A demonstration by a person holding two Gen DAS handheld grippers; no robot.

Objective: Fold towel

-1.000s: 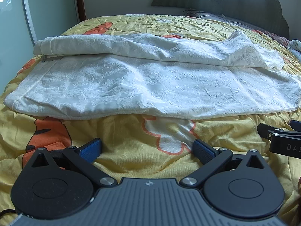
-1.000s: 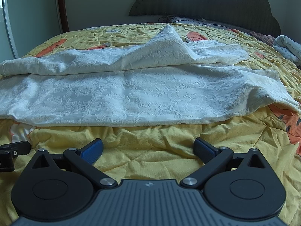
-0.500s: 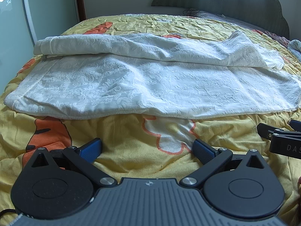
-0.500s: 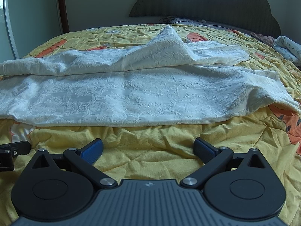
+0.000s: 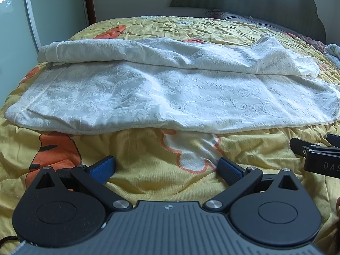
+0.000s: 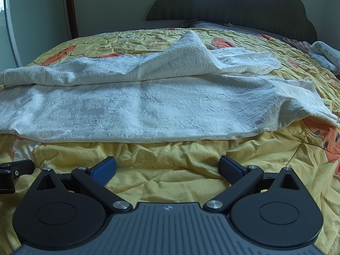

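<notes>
A large white embossed towel [image 5: 170, 93] lies spread across the yellow bedspread, its far long edge flopped over toward me in a loose ridge. The right wrist view shows the same towel [image 6: 153, 110], with a raised peak near its far right. My left gripper [image 5: 166, 167] rests open just short of the towel's near hem, nothing between its blue pads. My right gripper [image 6: 167, 167] is open too, also a little short of the hem. The right gripper's tip [image 5: 314, 155] pokes in at the left view's right edge.
The yellow bedspread [image 5: 138, 170] with orange cartoon prints covers the bed. A dark scalloped headboard [image 6: 233, 2] stands at the far end. A folded pale cloth [image 6: 323, 55] lies at the far right. A window frame [image 5: 29, 21] borders the left side.
</notes>
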